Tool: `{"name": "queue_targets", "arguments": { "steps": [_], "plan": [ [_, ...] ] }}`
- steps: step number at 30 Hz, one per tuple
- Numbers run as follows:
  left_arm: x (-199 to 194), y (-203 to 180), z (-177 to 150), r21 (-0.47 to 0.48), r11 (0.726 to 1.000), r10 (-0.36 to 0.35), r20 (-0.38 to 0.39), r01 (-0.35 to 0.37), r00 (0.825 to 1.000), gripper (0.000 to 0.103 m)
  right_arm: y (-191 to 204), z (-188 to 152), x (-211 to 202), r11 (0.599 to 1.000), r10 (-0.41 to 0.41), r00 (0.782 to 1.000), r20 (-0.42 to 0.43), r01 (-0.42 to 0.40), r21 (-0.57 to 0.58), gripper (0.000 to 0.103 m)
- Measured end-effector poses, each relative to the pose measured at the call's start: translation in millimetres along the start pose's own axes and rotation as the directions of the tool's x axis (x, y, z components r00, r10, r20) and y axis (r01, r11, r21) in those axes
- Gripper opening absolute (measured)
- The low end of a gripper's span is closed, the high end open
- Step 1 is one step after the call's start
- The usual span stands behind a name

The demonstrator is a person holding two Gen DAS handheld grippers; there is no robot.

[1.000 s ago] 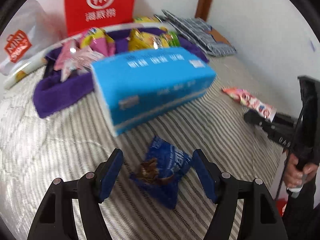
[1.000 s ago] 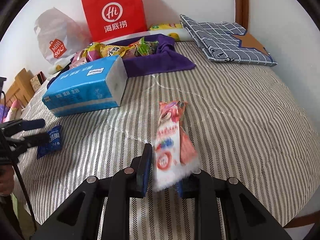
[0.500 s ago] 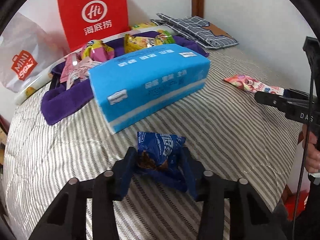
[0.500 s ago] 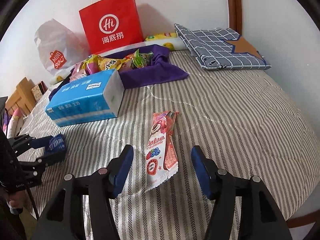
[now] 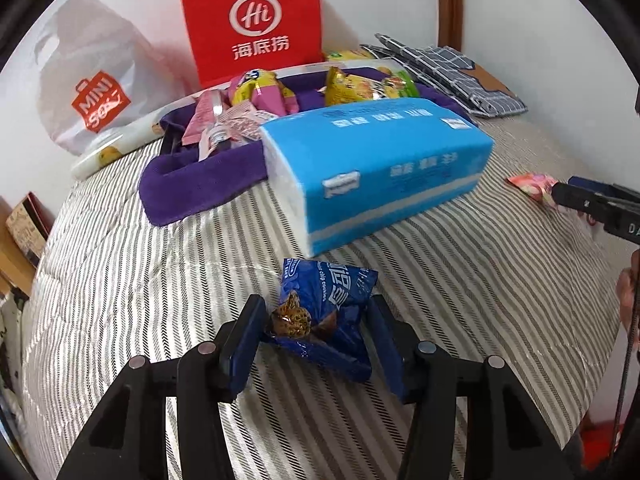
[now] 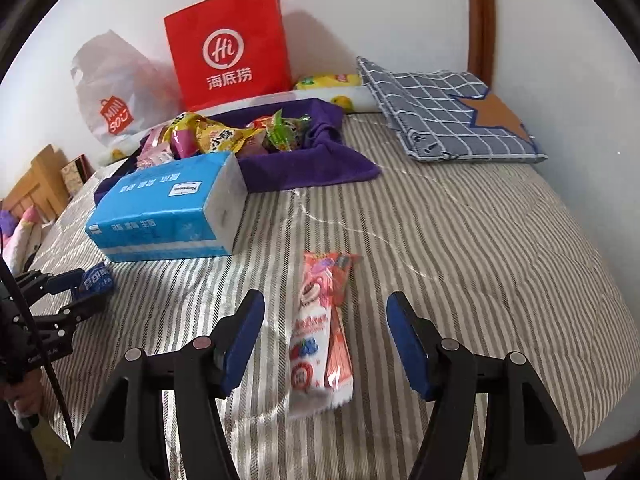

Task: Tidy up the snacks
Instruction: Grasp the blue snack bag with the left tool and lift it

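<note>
Near the bed's front edge, the left gripper (image 5: 316,336) has just eased open around the blue cookie pack (image 5: 326,316). To the right, the right gripper (image 6: 324,340) has just spread wide beside the pink wafer pack (image 6: 320,332), which lies loose. Best to centre each pack, close firmly, then carry both to the far purple tray (image 5: 204,180).

A grey-and-white striped quilted bedcover (image 6: 460,232) covered the whole near surface. A blue plastic-wrapped tissue pack (image 5: 384,168) lay on it at centre left. At the far wall stood a red paper carrier bag with white logo (image 6: 228,48); a translucent white plastic shopping bag with orange print (image 6: 116,92) leaned to its left. A grey checked fabric cushion with a brown star patch (image 6: 440,116) lay at far right. A wooden headboard (image 6: 36,184) showed at far left.
</note>
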State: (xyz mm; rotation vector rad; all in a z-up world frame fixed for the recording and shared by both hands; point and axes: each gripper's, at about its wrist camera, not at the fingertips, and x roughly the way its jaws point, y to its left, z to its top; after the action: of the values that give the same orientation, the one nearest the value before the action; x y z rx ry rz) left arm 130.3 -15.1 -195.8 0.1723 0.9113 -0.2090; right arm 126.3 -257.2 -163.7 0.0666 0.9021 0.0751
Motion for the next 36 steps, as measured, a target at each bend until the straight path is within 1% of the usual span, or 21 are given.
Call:
{"name": "queue_targets", "arguments": {
  "steps": [1, 2, 4, 6, 7, 8, 11, 12, 16, 18, 19, 21, 22, 23, 24, 27, 29, 31, 36],
  "plan": [
    [1.4, 2.7, 0.4, -0.011, 1.0, 0.001, 0.001, -0.001, 1.0, 0.051, 0.0, 1.4, 3.0, 1.0, -0.005, 1.0, 0.001, 0.005, -0.001, 0.064],
    [2.7, 7.8, 1.3, -0.035, 0.999, -0.016, -0.006, 0.016, 1.0, 0.051, -0.4, 2.4, 7.1, 1.0, -0.008, 1.0, -0.003, 0.008, -0.003, 0.064],
    [4.1, 11.6, 1.4, -0.059, 0.998, -0.035, -0.011, 0.034, 0.999, 0.051, -1.6, 4.1, 18.8, 1.0, -0.009, 0.999, -0.042, 0.01, 0.002, 0.064],
    [4.5, 11.0, 1.1, -0.06, 0.998, -0.033, -0.012, 0.032, 0.999, 0.052, -3.7, 3.0, 32.6, 1.0, 0.015, 0.995, -0.097, -0.013, 0.02, 0.061],
    [4.5, 10.1, 0.9, -0.058, 0.998, -0.028, -0.012, 0.028, 1.0, 0.053, -3.3, 1.8, 35.4, 1.0, 0.01, 0.995, -0.102, -0.008, 0.02, 0.06],
    [4.7, 9.6, 0.8, -0.061, 0.998, -0.028, -0.012, 0.027, 1.0, 0.054, -1.5, 1.2, 33.8, 1.0, 0.0, 0.996, -0.084, 0.001, 0.008, 0.06],
    [5.4, 9.9, 0.1, -0.067, 0.997, -0.049, -0.013, 0.048, 0.999, 0.059, 4.7, -0.5, 36.2, 0.999, -0.031, 0.996, -0.083, 0.028, -0.035, 0.058],
    [5.2, 9.9, 0.0, -0.066, 0.997, -0.048, -0.013, 0.047, 0.999, 0.059, 5.4, -1.3, 36.2, 0.999, -0.036, 0.996, -0.079, 0.033, -0.04, 0.057],
    [5.3, 9.7, -0.2, -0.068, 0.996, -0.051, -0.011, 0.05, 0.999, 0.059, 1.3, -1.9, 35.7, 0.999, -0.024, 0.996, -0.085, 0.022, -0.027, 0.057],
    [5.3, 8.7, -0.1, -0.069, 0.997, -0.045, -0.009, 0.044, 0.999, 0.056, -0.5, -0.5, 35.8, 1.0, -0.018, 0.995, -0.1, 0.016, -0.018, 0.057],
    [4.5, 8.3, -0.3, -0.069, 0.997, -0.037, -0.005, 0.036, 0.999, 0.047, -0.2, -0.2, 35.5, 1.0, -0.02, 0.994, -0.103, 0.019, -0.019, 0.057],
    [2.9, 8.1, -0.9, -0.064, 0.997, -0.043, 0.004, 0.043, 0.999, 0.044, 1.6, -1.5, 33.6, 0.999, -0.036, 0.995, -0.096, 0.033, -0.024, 0.053],
    [2.3, 9.0, -1.3, -0.067, 0.997, -0.045, 0.006, 0.045, 0.999, 0.042, 3.1, -2.6, 32.5, 0.999, -0.044, 0.995, -0.087, 0.041, -0.034, 0.043],
    [1.2, 11.0, -1.5, -0.074, 0.996, -0.049, 0.009, 0.05, 0.999, 0.041, 4.6, -4.1, 30.6, 0.998, -0.042, 0.996, -0.077, 0.039, -0.044, 0.03],
    [0.0, 13.0, -1.6, -0.08, 0.995, -0.055, 0.01, 0.056, 0.998, 0.04, 5.7, -4.6, 29.5, 0.998, -0.041, 0.996, -0.076, 0.037, -0.051, 0.025],
    [-3.0, 21.5, -0.5, -0.127, 0.988, -0.092, -0.004, 0.091, 0.996, 0.038, 7.5, -5.3, 27.5, 0.997, -0.047, 0.996, -0.074, 0.042, -0.061, 0.024],
    [-5.7, 27.0, -0.9, -0.157, 0.981, -0.118, -0.005, 0.116, 0.993, 0.038, 6.1, -4.7, 27.1, 0.999, -0.028, 0.996, -0.081, 0.025, -0.043, 0.023],
    [-9.8, 29.3, -1.2, -0.163, 0.98, -0.114, 0.002, 0.112, 0.994, 0.038, 5.9, -2.9, 23.0, 1.0, 0.004, 0.997, -0.074, -0.006, -0.025, 0.023],
    [-26.9, 31.0, 2.1, -0.16, 0.983, -0.082, 0.035, 0.087, 0.996, 0.038, 15.8, 5.8, 7.2, 0.999, 0.033, 0.999, -0.025, -0.034, -0.032, 0.023]
  ]
}}
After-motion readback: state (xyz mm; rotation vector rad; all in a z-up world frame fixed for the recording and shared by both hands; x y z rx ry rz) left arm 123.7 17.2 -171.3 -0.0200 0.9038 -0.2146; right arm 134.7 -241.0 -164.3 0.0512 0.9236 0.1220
